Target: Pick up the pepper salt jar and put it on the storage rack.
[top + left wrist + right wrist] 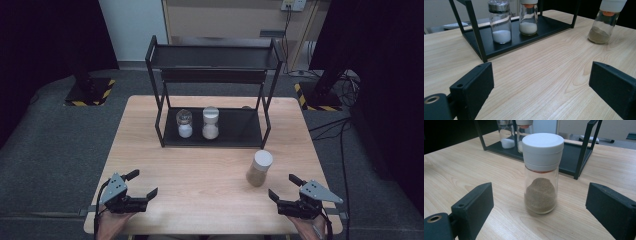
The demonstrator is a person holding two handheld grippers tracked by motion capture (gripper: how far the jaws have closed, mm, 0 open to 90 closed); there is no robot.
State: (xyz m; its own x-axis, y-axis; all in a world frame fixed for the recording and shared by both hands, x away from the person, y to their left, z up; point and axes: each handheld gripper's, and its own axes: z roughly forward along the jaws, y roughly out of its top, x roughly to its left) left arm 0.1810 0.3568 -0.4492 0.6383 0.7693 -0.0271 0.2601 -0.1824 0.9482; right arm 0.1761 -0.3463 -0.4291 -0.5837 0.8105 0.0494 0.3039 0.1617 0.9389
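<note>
Glass spice jar with a white cap and brown powder (259,168) stands upright on the wooden tabletop (200,170), off the black metal rack (212,137). Left tongs (143,186) gape empty, far at its eight o'clock. Right tongs (282,187), equally wide and empty, are much nearer; the jar sits at their eleven o'clock, squarely ahead of the jaws.

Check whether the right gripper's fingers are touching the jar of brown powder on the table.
Apart. In the right gripper view the fingers stand wide on either side of the brown-powder jar, bare table showing between each and the glass.
</note>
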